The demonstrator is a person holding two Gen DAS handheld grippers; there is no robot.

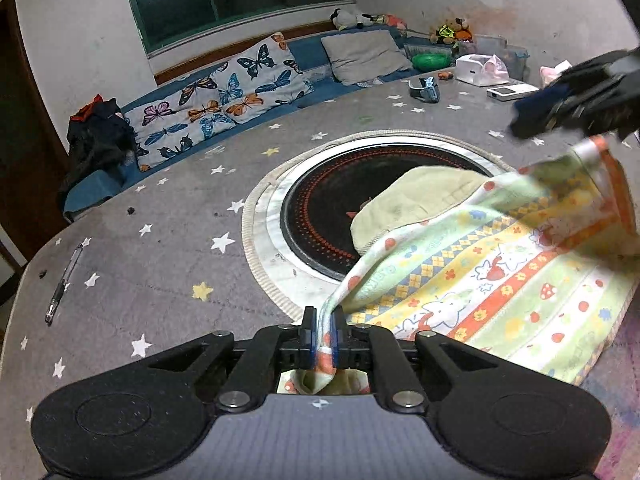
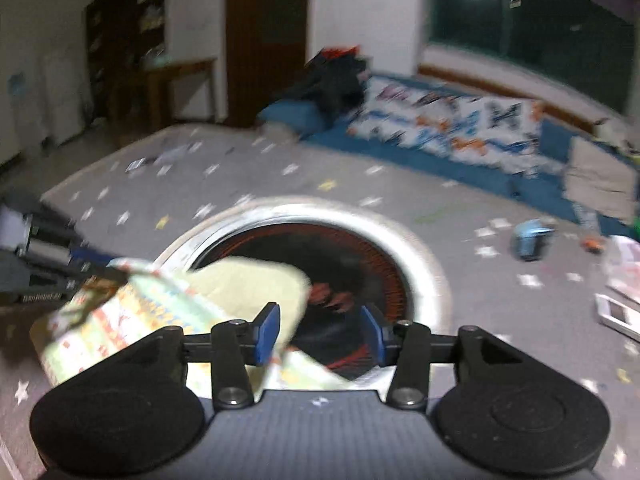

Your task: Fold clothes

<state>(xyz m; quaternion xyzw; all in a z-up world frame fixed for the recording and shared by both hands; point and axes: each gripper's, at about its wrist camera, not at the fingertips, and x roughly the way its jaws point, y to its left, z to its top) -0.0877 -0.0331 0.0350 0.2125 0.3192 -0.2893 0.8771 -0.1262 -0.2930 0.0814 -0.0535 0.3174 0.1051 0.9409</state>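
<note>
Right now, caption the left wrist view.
Left gripper pinches the patterned cloth's corner over a star-print table.

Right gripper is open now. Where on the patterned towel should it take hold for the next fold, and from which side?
Probably the raised orange-bordered corner of the patterned towel, opposite the corner pinched in the left gripper. It stands off the star-print table cover, so the right gripper could slide its fingers around the edge from the far side.

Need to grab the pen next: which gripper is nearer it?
Left. The left gripper, clamped on the patterned cloth, has the pen on its side; the open right gripper is beyond the cloth.
</note>
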